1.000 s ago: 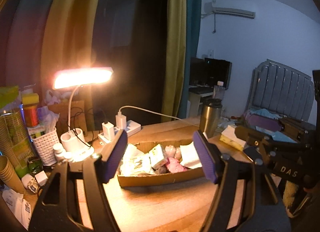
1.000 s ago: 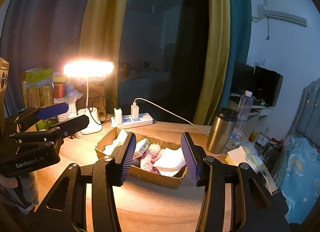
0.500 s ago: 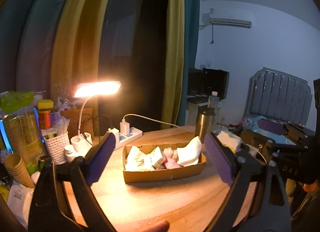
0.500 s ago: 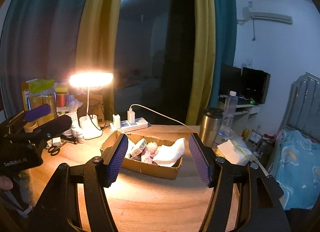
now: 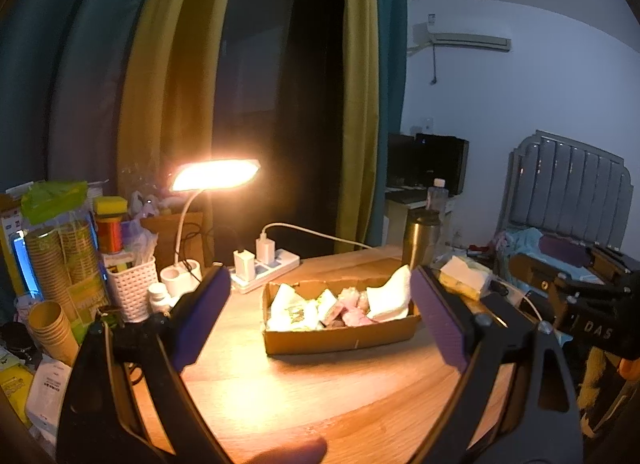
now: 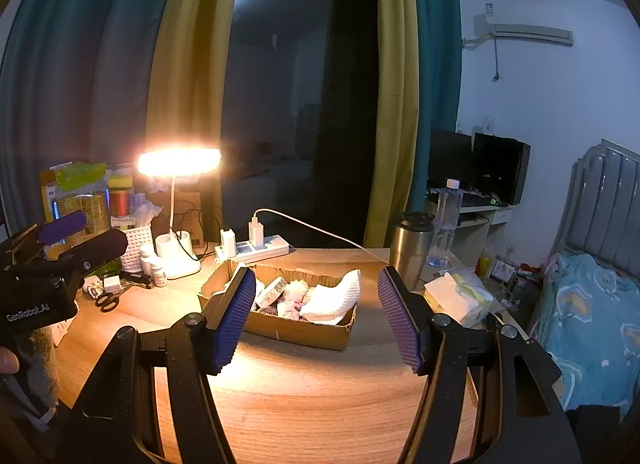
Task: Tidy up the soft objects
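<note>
Hovering clear of the cardboard box of soft items, your left gripper and right gripper were both spread, empty; likely wrap-up or next-pick step, needing a descent.

From the right wrist view my left hand-held gripper runs off the frame at 9 o'clock, so I can't judge how far its jaws stand apart. In the cardboard box the small soft items overlap under the white cloth and are too small to name, and the near wall hides their lower parts. A blurred fingertip is cut off at 6 o'clock in the left wrist view.
</note>
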